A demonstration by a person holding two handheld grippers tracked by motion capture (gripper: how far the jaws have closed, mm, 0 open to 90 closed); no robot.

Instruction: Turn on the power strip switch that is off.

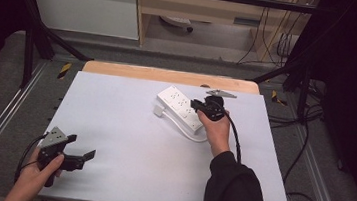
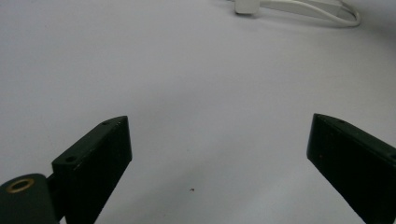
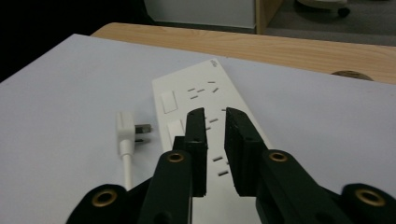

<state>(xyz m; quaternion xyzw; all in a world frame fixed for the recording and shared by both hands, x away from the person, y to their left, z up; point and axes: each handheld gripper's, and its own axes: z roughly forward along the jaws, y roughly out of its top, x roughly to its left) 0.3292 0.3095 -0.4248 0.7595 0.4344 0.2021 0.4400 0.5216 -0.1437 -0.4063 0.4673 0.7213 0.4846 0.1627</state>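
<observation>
A person at a white-topped table (image 1: 124, 165) works two hand-held grippers; the right gripper (image 3: 215, 119) hovers just over a white power strip (image 1: 180, 108) lying toward the far middle of the board, jaws drawn nearly together with a thin gap and nothing between them; the left gripper (image 1: 83, 153) waits near the front left corner, jaws spread wide and empty; the strip looks a rigid, smooth, light plastic bar, likely slippery, best pinched across its long edges; its stiff white cord (image 1: 191, 132) loops alongside, the plug (image 3: 127, 128) lying beside it; a small mark at the strip's far end is too small to read
</observation>
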